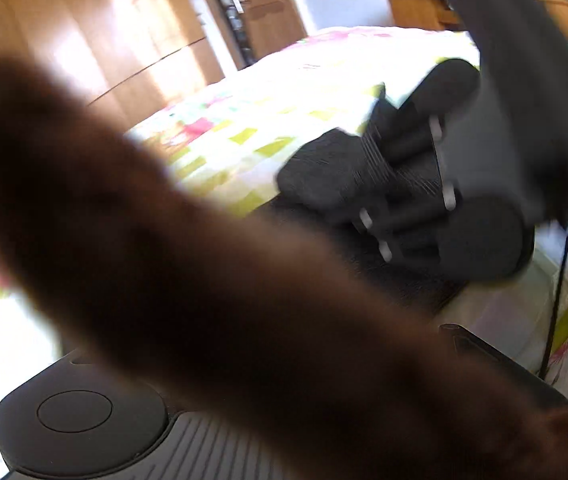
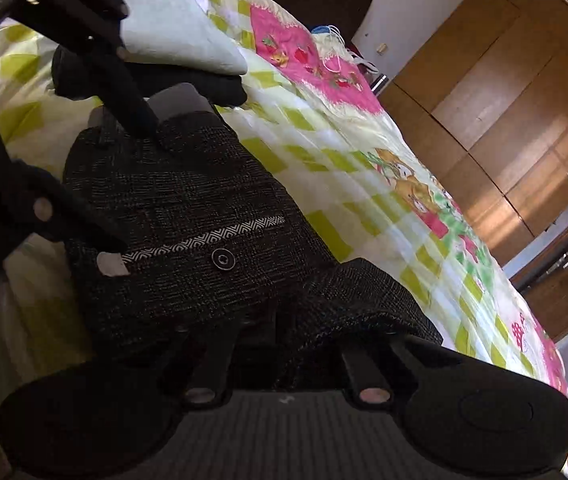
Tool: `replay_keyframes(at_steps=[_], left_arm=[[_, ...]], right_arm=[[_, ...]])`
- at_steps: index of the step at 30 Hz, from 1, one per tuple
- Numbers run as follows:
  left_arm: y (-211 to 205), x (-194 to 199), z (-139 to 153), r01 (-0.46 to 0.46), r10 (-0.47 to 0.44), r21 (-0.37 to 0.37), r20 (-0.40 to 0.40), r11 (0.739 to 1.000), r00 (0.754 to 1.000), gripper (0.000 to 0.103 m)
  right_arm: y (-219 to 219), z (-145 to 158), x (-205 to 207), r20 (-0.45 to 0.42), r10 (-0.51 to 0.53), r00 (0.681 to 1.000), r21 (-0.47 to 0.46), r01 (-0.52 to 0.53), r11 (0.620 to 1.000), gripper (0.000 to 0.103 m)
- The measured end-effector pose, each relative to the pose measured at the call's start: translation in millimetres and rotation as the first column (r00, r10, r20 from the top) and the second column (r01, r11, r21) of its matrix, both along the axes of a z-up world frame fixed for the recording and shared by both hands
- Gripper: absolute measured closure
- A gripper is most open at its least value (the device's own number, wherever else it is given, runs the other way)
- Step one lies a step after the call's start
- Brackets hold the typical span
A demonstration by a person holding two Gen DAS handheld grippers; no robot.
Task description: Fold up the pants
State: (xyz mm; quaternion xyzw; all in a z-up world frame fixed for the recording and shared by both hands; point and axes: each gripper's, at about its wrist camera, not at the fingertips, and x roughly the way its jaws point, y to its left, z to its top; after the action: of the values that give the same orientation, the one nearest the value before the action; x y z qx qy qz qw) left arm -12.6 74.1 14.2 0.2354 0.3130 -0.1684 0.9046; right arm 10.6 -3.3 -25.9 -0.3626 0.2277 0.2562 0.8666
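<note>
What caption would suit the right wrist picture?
Dark tweed pants pinched in the right gripper over a bright checked bedspread.

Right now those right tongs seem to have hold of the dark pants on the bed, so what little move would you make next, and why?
Probably carry the pinched fold across and lay it flat. The right tongs are shut on the dark tweed pants, which lie bunched on the checked bedspread. The left tongs stand open by the buttoned pocket, gripping nothing, so they could pin the cloth.
</note>
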Motion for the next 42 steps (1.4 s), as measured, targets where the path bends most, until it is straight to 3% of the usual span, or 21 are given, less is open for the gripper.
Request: replay_keyframes(at_steps=[3,6,7,9,10,11,15,16,17,18,20,23,24,25,26,28,33,38,42], left_arm=[[10.7,-5.2,1.1,-0.012,0.012,-0.056,0.003,0.998,1.000,0.044],[14.5,-7.5,0.3,-0.004,0.006,-0.092,0.018,0.996,1.000,0.044],[16.1,-8.8,0.6,-0.002,0.005,-0.101,0.026,0.995,1.000,0.044],[20.0,-12.7,2.4,-0.001,0.007,-0.128,0.042,0.992,0.999,0.044],[21.5,-14.0,3.5,-0.002,0.009,-0.140,0.048,0.990,0.999,0.044],[24.6,-15.3,3.4,-0.002,0.011,-0.151,0.056,0.988,0.998,0.044],[30.4,-21.3,4.9,-0.007,0.021,-0.177,0.079,0.984,0.997,0.044],[31.8,-21.8,4.6,-0.011,0.026,-0.181,0.082,0.983,0.996,0.044],[33.6,-23.7,4.8,-0.016,0.032,-0.184,0.084,0.983,0.996,0.044],[35.8,-26.0,5.1,-0.023,0.040,-0.187,0.087,0.982,0.995,0.044],[40.7,-30.5,5.4,-0.036,0.055,-0.195,0.091,0.980,0.994,0.044],[50.0,-39.4,5.5,-0.058,0.078,-0.201,0.095,0.978,0.992,0.044],[52.5,-42.2,5.5,-0.064,0.085,-0.203,0.094,0.977,0.992,0.044],[55.4,-43.8,5.2,-0.071,0.092,-0.207,0.093,0.976,0.991,0.044],[57.7,-45.5,5.2,-0.078,0.099,-0.209,0.092,0.975,0.991,0.044],[60.7,-48.7,5.4,-0.089,0.111,-0.209,0.095,0.974,0.989,0.044],[67.6,-58.5,2.9,-0.125,0.146,-0.194,0.100,0.973,0.984,0.044],[74.2,-60.5,-1.5,-0.133,0.152,-0.210,0.078,0.969,0.985,0.043],[78.2,-57.6,-2.5,-0.136,0.158,-0.230,0.081,0.964,0.984,0.043]], right_arm=[[-19.3,21.0,11.4,-0.151,-0.051,0.987,0.140,0.073,0.987,0.073],[-55.7,40.9,32.3,-0.378,-0.103,0.920,0.389,0.259,0.884,0.063],[-71.7,43.3,41.7,-0.466,-0.121,0.877,0.462,0.358,0.812,0.061],[-100.9,39.7,56.8,-0.620,-0.108,0.777,0.563,0.536,0.630,0.057],[-116.9,34.5,63.3,-0.689,-0.079,0.720,0.592,0.623,0.511,0.057],[-126.5,29.1,69.3,-0.732,-0.061,0.678,0.598,0.683,0.420,0.056],[-150.5,7.2,87.7,-0.822,0.000,0.569,0.565,0.817,0.114,0.056],[-154.0,3.6,89.6,-0.837,-0.001,0.547,0.546,0.836,0.053,0.059],[-154.1,4.8,89.9,-0.841,-0.036,0.540,0.539,0.841,0.031,0.067],[-149.1,12.9,91.3,-0.828,-0.105,0.550,0.545,0.835,0.072,0.077],[-118.1,47.5,84.8,-0.690,-0.265,0.674,0.600,0.737,0.312,0.078],[-54.3,89.5,67.9,-0.432,-0.275,0.859,0.583,0.499,0.642,0.078],[-25.4,93.7,58.9,-0.329,-0.236,0.914,0.528,0.385,0.757,0.078],[9.8,88.9,42.3,-0.190,-0.180,0.965,0.409,0.245,0.879,0.078],[36.5,74.3,25.6,-0.072,-0.103,0.992,0.284,0.119,0.951,0.078],[68.7,41.2,-0.4,0.043,0.075,0.996,0.085,-0.079,0.993,0.078],[91.4,-3.3,-8.8,0.014,0.138,0.990,-0.070,-0.137,0.988,0.078],[89.6,7.2,-3.0,0.009,0.091,0.996,0.013,-0.091,0.996,0.077],[95.9,14.2,-2.9,0.035,0.123,0.992,0.046,-0.125,0.991,0.080]])
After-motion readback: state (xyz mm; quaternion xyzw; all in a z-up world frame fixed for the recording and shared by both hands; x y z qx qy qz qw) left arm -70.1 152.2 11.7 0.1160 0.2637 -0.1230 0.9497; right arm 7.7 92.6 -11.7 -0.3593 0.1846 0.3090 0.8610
